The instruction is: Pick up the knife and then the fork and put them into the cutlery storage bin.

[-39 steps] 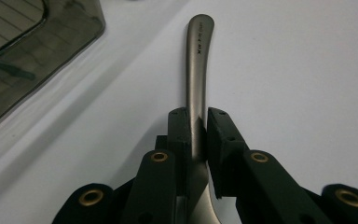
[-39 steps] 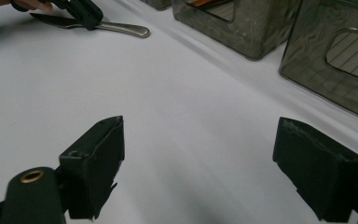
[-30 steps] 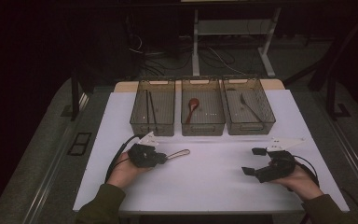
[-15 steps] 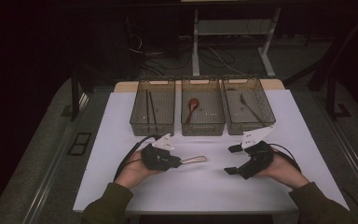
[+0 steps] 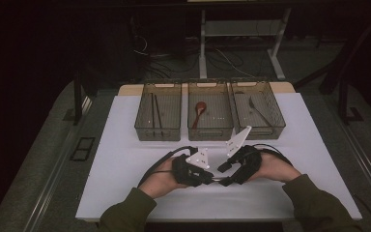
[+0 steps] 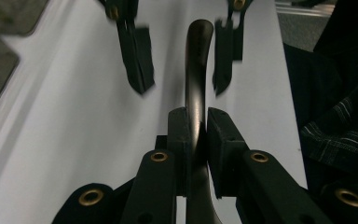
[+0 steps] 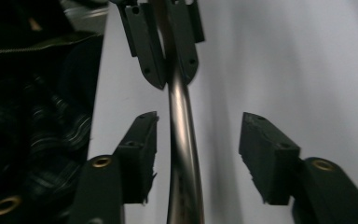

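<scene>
My left gripper [image 6: 196, 116] is shut on a slim dark metal utensil [image 6: 196, 60], clamping its handle near the middle. The handle's curved end sticks out toward my right gripper [image 7: 200, 123]. The right jaws have just been closing, with the utensil [image 7: 179, 107] between them, close to one pad and clear of the other. In the high view both grippers meet nose to nose over the white table's [image 5: 125, 159] front middle: the left [image 5: 207, 178], the right [image 5: 224, 174]. The utensil's head end is hidden.
Three clear trays stand in a row at the back: the left one [image 5: 140, 126] holds chopsticks [image 5: 155, 113], the middle one [image 5: 191, 129] a reddish spoon [image 5: 199, 108], the right one [image 5: 281, 125] a dark utensil [image 5: 258, 108]. Cables trail from both grippers.
Both hands have come together from the table's sides to its front middle. The right jaws have narrowed and now straddle the utensil's handle. The left keeps its hold.
</scene>
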Tool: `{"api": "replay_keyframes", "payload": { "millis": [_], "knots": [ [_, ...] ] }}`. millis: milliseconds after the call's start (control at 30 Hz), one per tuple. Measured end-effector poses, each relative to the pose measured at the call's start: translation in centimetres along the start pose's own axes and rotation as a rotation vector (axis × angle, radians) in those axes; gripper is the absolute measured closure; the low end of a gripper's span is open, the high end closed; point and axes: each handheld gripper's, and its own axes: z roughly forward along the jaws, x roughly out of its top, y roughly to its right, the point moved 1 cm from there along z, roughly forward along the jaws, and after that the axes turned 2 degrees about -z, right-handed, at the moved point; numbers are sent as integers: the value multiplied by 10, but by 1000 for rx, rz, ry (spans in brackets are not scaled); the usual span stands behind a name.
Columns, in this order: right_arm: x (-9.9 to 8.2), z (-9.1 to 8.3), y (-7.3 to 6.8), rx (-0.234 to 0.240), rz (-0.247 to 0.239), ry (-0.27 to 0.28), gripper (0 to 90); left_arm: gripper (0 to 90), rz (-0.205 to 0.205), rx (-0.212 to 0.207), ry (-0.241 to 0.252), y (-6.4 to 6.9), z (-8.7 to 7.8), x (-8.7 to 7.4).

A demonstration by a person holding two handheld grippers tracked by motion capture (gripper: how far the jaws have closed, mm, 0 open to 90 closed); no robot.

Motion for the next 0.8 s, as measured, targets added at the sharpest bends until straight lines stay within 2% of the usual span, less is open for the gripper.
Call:
{"api": "replay_keyframes", "payload": {
  "millis": [100,133,200,267,300,367,467,500,533,567,600,633,667,800],
  "knots": [
    [1,6,-2,58,18,-25,585,791,30,1,-5,2,3,5],
    [1,7,-2,69,22,-35,617,792,19,-5,-7,3,3,6],
    [0,10,-2,98,18,-50,673,792,23,-8,-10,4,4,7],
    [0,11,-3,116,14,-61,732,791,16,-4,-2,5,4,8],
    [0,11,-3,119,11,-63,762,791,26,-5,-2,5,4,8],
    [0,11,-4,127,2,-63,766,791,30,-4,-2,5,4,9],
    [0,10,-3,113,-11,-58,797,794,28,-8,14,4,2,8],
    [0,10,-4,107,-17,-56,825,824,23,-22,49,4,-2,9],
    [0,11,-3,100,-21,-71,826,891,10,-22,65,3,-5,10],
    [-1,13,-3,90,-25,-90,827,891,13,-28,60,2,-7,11],
    [-1,14,-4,90,-27,-90,828,889,18,-20,56,1,-9,11],
    [-1,14,-4,81,-30,-73,828,889,-3,-18,69,1,-10,10],
    [-1,14,-4,83,-33,-74,828,888,5,-15,68,-1,-12,9],
    [-2,6,-2,28,-37,-63,827,815,-43,13,112,-5,-21,1]
  ]
}}
